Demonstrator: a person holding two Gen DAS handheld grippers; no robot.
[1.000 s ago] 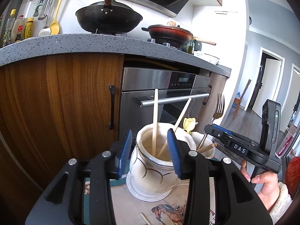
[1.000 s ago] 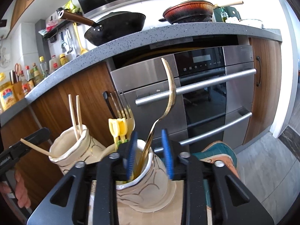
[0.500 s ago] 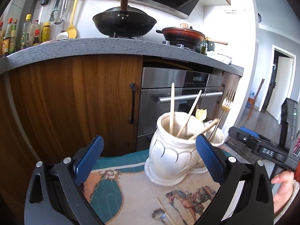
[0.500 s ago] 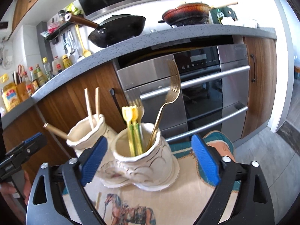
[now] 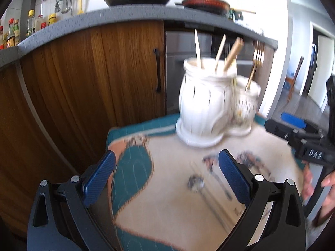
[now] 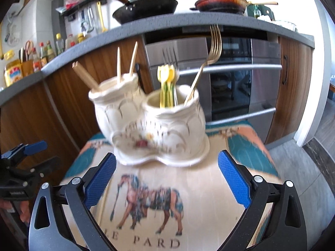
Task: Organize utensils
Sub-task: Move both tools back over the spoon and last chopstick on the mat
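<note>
A white ceramic double-pot utensil holder (image 6: pixel 152 125) stands at the far side of a small table with a horse-print cloth (image 6: pixel 150 198). Its left pot holds wooden chopsticks (image 6: pixel 119 64). Its right pot holds a gold fork (image 6: pixel 213 48), yellow-handled utensils (image 6: pixel 166 83) and another fork. In the left wrist view the holder (image 5: pixel 205 104) is blurred, and loose utensils (image 5: pixel 209 177) lie on the cloth. My left gripper (image 5: pixel 167 179) is open and empty, back from the holder. My right gripper (image 6: pixel 166 179) is open and empty above the cloth.
Wooden kitchen cabinets (image 5: pixel 83 79) and a steel oven (image 6: pixel 240 75) stand behind the table. Pans sit on the grey counter (image 6: pixel 146 6). A thin stick (image 6: pixel 102 205) lies on the cloth's left side. The other gripper's body (image 5: pixel 303 142) shows at right in the left wrist view.
Both grippers opened, letting go of a chopstick and the gold fork into the holder's pots, then pulled back and up from the holder.
</note>
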